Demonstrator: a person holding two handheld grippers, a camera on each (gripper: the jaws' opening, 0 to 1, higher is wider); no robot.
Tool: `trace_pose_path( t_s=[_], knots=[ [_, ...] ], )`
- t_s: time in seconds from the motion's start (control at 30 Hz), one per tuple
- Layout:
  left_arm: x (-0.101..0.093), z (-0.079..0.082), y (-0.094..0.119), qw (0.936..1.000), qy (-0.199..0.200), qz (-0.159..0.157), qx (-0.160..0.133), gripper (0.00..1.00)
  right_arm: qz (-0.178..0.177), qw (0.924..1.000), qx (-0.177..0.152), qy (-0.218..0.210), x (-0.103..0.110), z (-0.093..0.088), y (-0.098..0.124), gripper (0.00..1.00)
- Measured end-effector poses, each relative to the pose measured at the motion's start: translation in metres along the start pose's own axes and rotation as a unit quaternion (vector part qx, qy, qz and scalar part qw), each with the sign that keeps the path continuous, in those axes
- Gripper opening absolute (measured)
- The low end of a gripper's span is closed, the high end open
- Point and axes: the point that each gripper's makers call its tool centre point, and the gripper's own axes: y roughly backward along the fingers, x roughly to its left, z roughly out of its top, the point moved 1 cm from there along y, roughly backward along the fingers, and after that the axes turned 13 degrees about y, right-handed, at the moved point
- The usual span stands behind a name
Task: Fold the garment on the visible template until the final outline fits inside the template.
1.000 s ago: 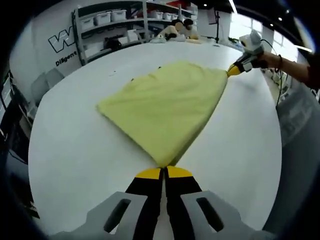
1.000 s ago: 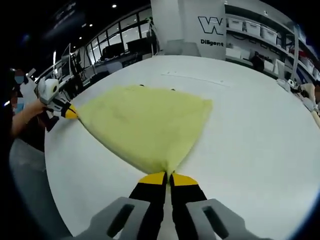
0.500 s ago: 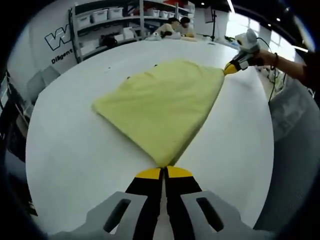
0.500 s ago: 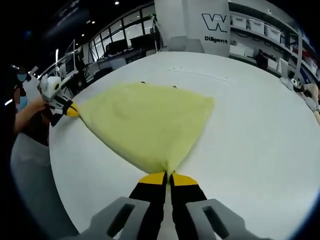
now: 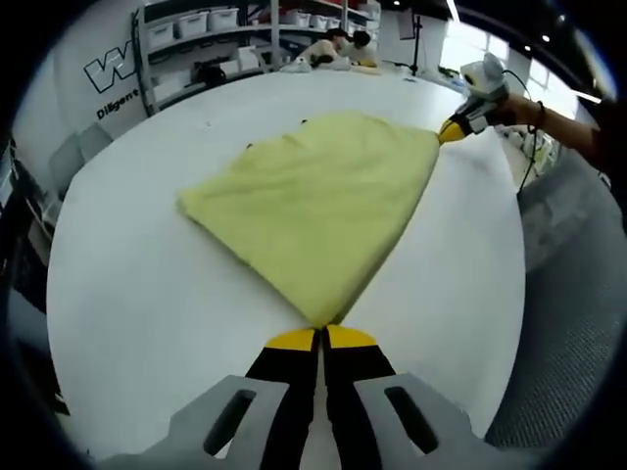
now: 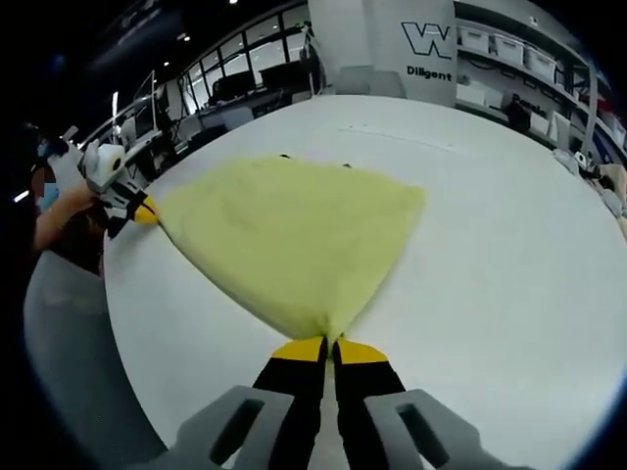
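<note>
- Garment (image 5: 318, 201): pale yellow cloth, spread flat on the white table (image 5: 147, 294), stretched between two pinched corners.
- Left gripper (image 5: 320, 339): jaws closed tight on the near corner of the cloth; seen at the far corner in the right gripper view (image 6: 145, 212).
- Right gripper (image 6: 328, 350): jaws clamped on the opposite corner; appears across the table (image 5: 454, 131), held by a hand (image 5: 509, 111).
- Shelves (image 5: 225, 39) with bins stand behind the table.

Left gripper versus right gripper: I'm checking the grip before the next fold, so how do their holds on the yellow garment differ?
The left gripper pinches the garment corner nearer the table edge; the right gripper pinches a corner further in on the table. From each view, the other gripper sits at the far corner. Both are shut on the cloth, stretching one edge between them.
</note>
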Motion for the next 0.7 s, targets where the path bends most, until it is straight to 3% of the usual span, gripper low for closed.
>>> trace_pose_path(
  t_s=[0.6, 0.67, 0.7],
  knots=[
    [-0.004, -0.011, 0.005, 0.9998, 0.018, -0.001, -0.002, 0.01, 0.005, 0.9999, 0.005, -0.011, 0.010, -0.009, 0.002, 0.00],
    [-0.002, -0.011, 0.004, 0.9991, 0.040, 0.005, -0.007, 0.03, 0.005, 0.9997, 0.006, -0.025, 0.009, -0.010, 0.001, 0.00],
    [0.000, -0.013, 0.005, 0.9969, 0.077, 0.012, -0.008, 0.04, 0.002, 0.9995, 0.002, -0.031, 0.009, -0.009, 0.001, 0.00]
  ],
)
